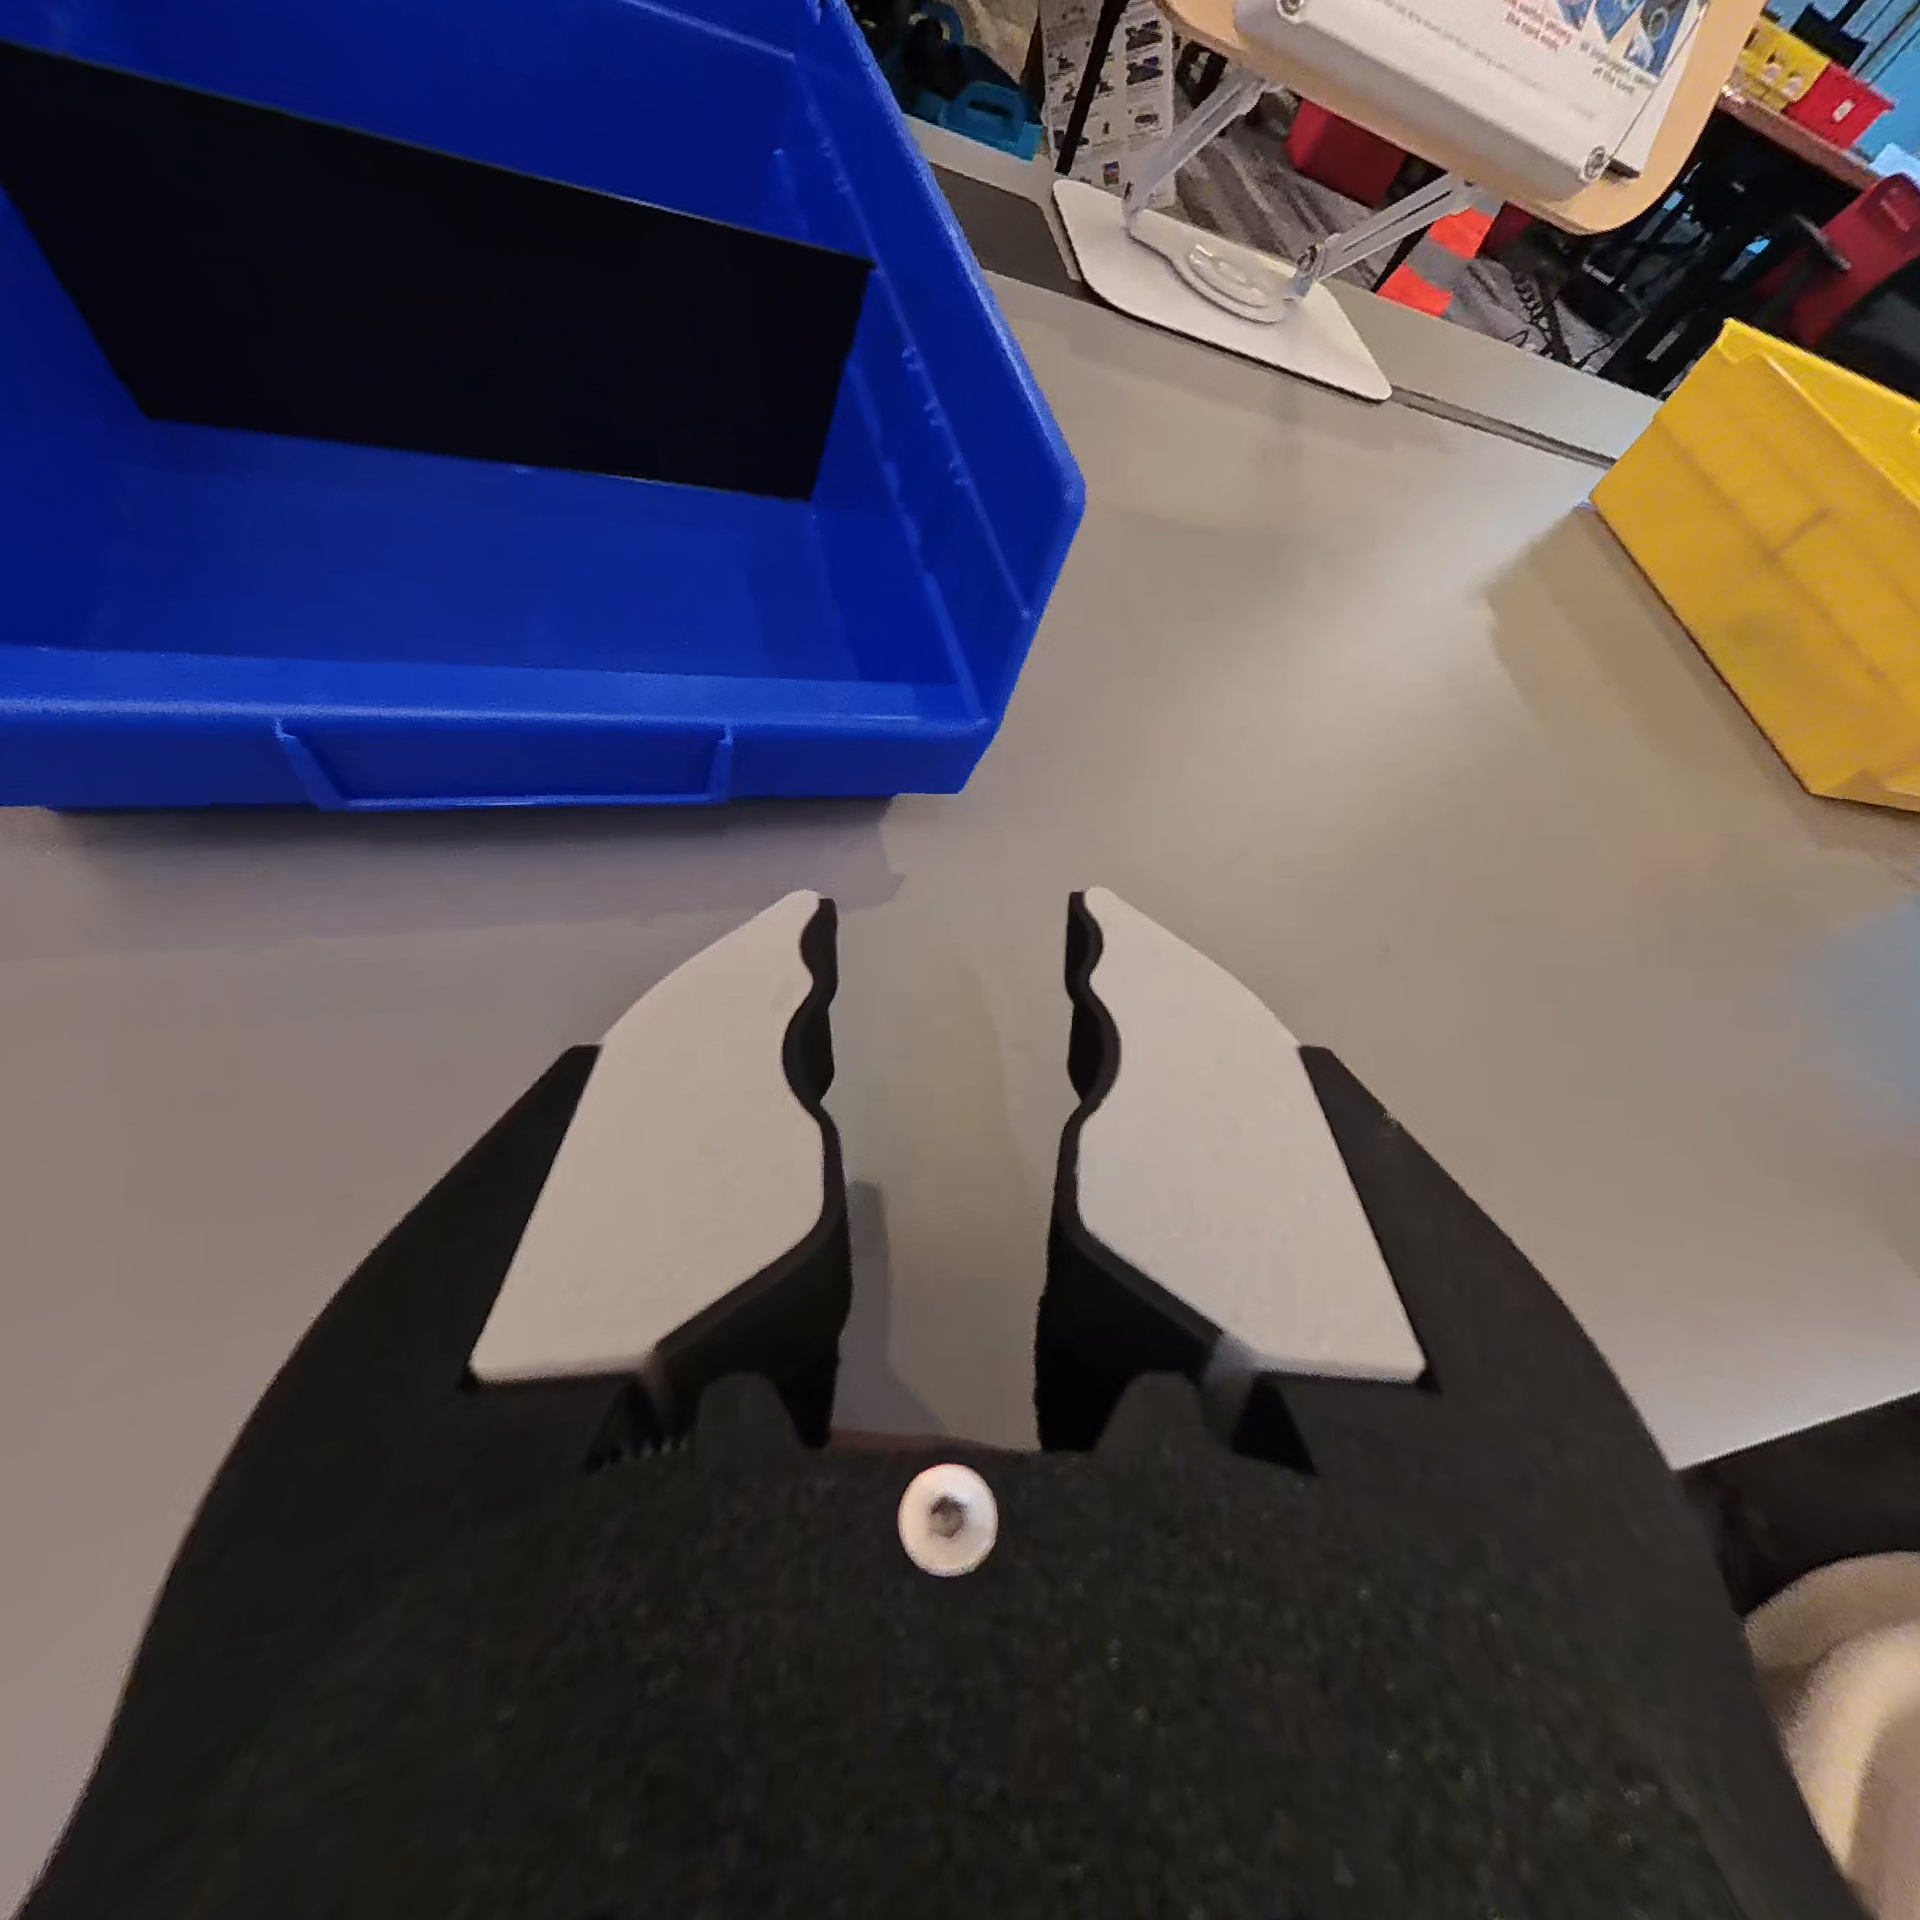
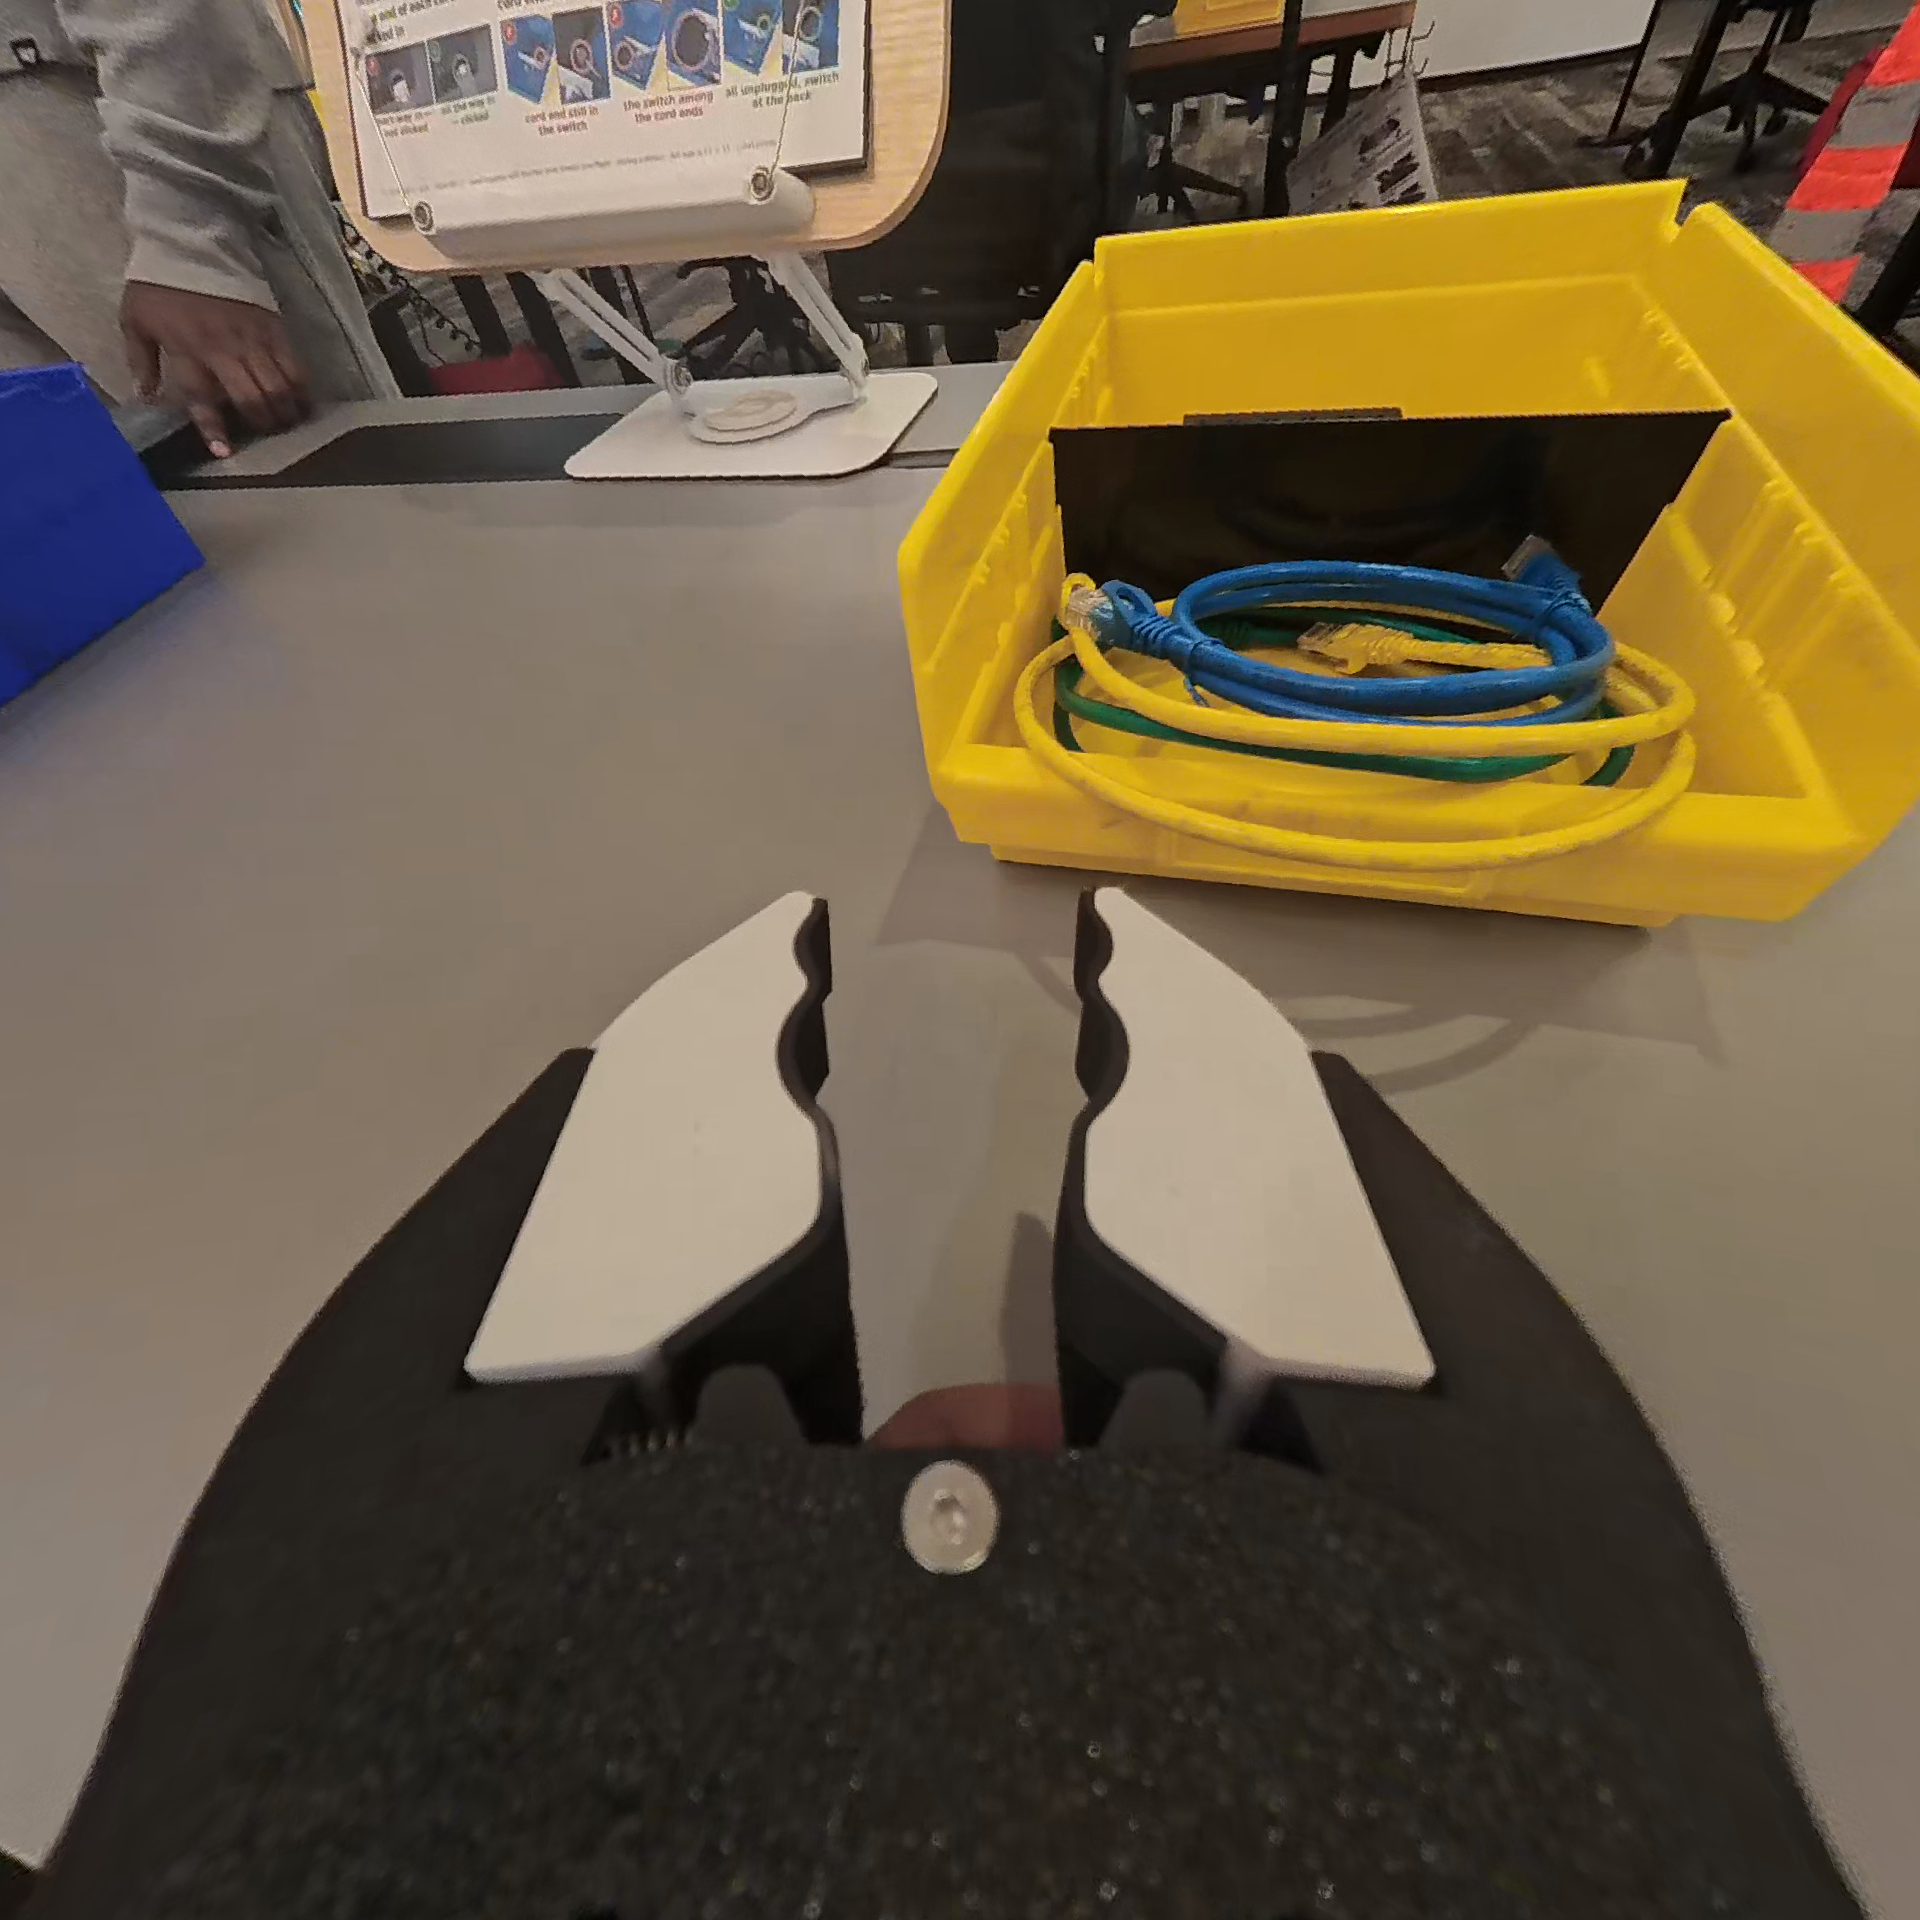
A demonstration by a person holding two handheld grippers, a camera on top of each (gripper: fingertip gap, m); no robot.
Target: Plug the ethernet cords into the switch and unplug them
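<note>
A yellow bin (image 2: pixel 1299 831) stands on the grey table ahead and right of my right gripper (image 2: pixel 951 914). It holds coiled ethernet cords: a blue cord (image 2: pixel 1382 686), a yellow cord (image 2: pixel 1351 842) and a green cord (image 2: pixel 1143 727), in front of a black divider (image 2: pixel 1351 488). My right gripper is open and empty, a little short of the bin. My left gripper (image 1: pixel 951 914) is open and empty, just in front of a blue bin (image 1: pixel 499 717) with a black divider (image 1: pixel 447 301); its front compartment shows nothing inside. No switch is in view.
The yellow bin's corner also shows at the right of the left wrist view (image 1: pixel 1787 582). A white stand (image 2: pixel 758 416) with an instruction sheet sits at the table's far edge. A person's hand (image 2: pixel 218 364) rests on the far left edge. The blue bin's corner (image 2: pixel 73 520) shows left.
</note>
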